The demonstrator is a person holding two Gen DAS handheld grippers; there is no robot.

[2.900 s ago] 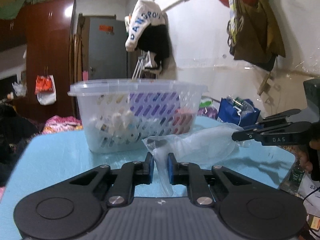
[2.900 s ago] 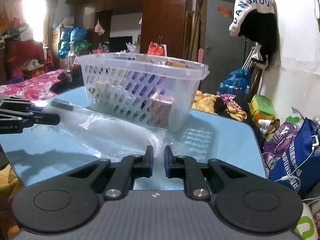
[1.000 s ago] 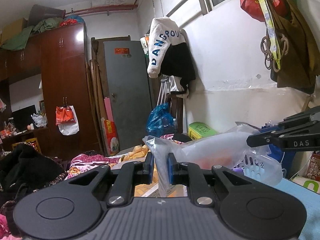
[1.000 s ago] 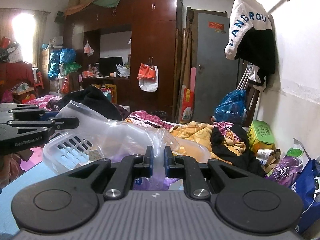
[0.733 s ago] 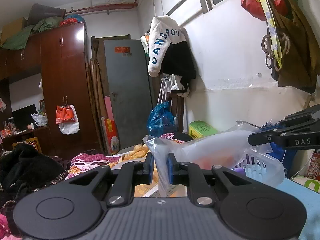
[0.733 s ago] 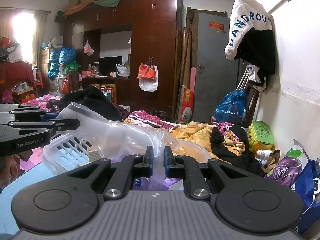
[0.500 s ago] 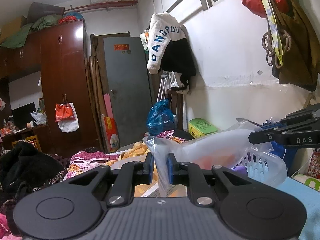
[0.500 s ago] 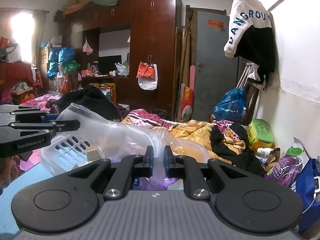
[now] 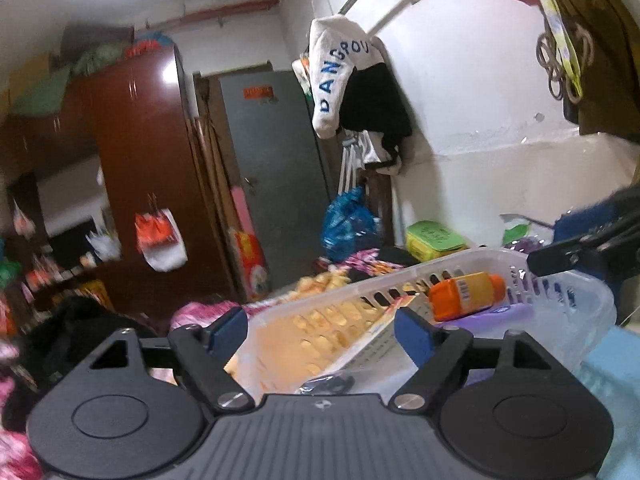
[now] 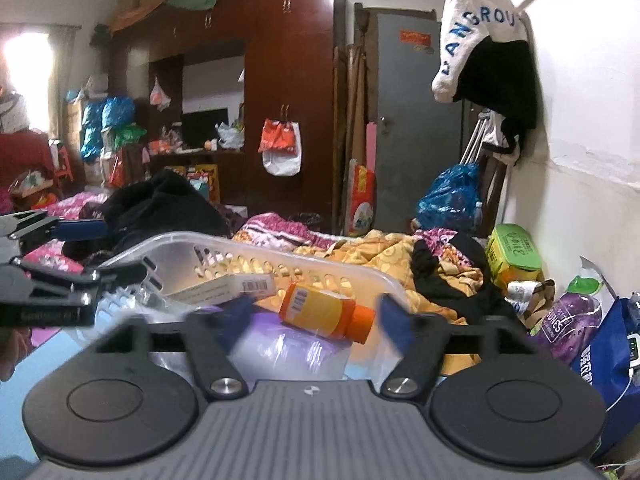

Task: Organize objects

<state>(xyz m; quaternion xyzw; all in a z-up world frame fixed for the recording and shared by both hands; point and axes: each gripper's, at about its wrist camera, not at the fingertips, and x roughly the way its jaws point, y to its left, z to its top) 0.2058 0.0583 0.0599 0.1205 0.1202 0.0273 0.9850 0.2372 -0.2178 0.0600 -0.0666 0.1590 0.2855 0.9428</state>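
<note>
Behind right fingers (image 10: pixel 390 322), perhaps bag (image 10: pixel 288 350)

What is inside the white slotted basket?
In the basket: an orange bottle, a barcoded box and something purple under clear plastic. Anything deeper is covered.

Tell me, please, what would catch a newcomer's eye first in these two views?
Probably the orange bottle, lying on its side among the things in the white slotted basket, which sits just ahead of both open grippers. Next, the white-and-black garment hanging high on the wall to the right.
</note>
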